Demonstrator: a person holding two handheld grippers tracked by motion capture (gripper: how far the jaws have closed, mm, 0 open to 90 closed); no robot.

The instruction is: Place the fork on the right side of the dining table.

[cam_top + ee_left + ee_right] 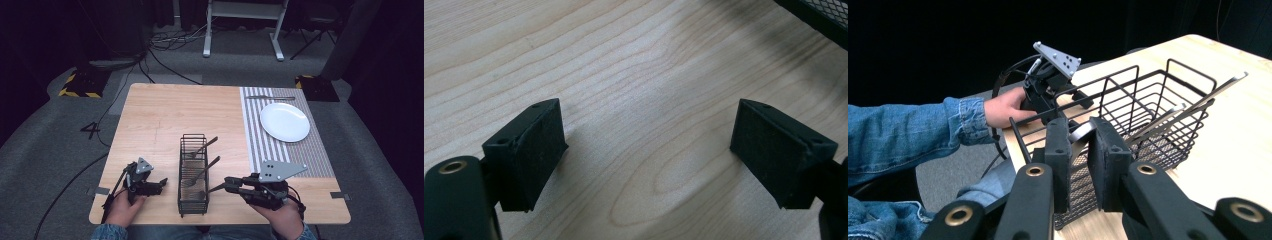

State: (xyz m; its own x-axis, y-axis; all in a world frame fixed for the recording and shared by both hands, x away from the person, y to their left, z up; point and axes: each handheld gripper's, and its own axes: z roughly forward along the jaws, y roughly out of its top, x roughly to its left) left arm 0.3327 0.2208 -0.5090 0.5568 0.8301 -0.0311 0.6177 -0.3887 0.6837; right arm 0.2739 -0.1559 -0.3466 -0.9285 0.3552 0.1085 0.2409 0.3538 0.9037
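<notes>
At a light wooden table (165,115), the right gripper (1079,150) pinches the handle of a metal utensil (1079,134) over the near end of a black wire caddy (193,172) holding two forks, while the left gripper (646,150), jaws wide and empty, rests just beside it.

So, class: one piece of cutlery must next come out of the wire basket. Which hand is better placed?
Right. Its tongs already pinch a utensil handle at the basket; the left tongs stand open over bare table beside it.
</notes>
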